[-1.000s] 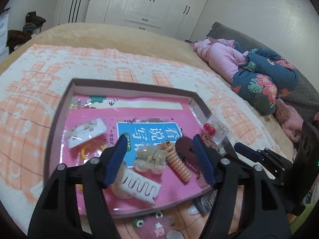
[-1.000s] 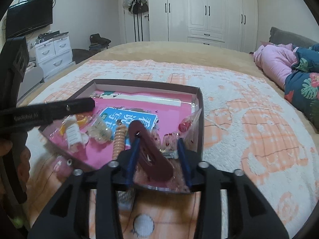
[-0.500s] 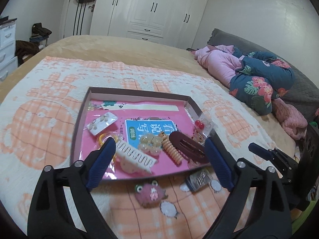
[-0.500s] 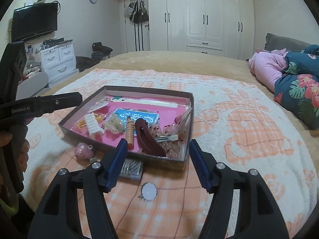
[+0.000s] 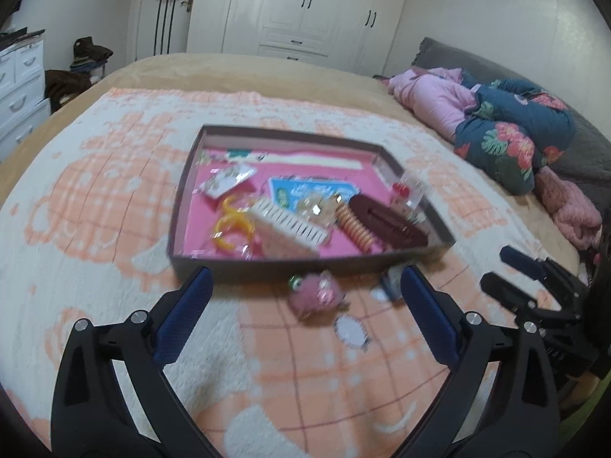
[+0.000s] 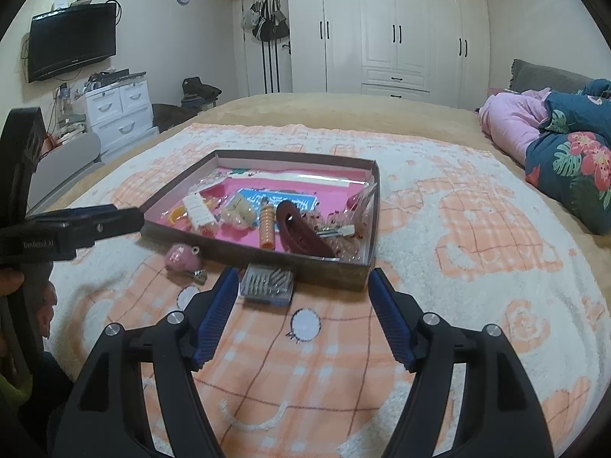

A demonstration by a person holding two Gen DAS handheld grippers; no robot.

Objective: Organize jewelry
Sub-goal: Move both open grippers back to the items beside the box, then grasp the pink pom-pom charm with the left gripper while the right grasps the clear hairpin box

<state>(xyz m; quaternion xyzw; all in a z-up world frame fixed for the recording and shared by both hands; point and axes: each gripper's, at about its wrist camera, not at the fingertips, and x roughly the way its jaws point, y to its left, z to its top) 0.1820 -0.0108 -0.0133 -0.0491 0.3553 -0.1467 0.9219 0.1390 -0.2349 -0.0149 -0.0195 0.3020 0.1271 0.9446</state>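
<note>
Most of the hair clips and little packets are already in the shallow box (image 6: 357,273) on the bed blanket (image 6: 458,252): white comb clip (image 5: 288,225), dark red clip (image 6: 301,231), orange spiral tie (image 6: 267,227), yellow ring (image 5: 231,229). Probably left to sort: the pink plush clip (image 6: 181,257) and the clear case (image 6: 267,284), both on the blanket just outside the box's near wall, roughly 11 and 12 o'clock from the right gripper (image 6: 299,318). Its jaws are opening, nothing between them. Same for the left gripper (image 5: 303,313), opening and empty, with the plush clip just ahead at 12. Plenty of bare blanket at 3 o'clock; only that near box wall looks likely to snag.
</note>
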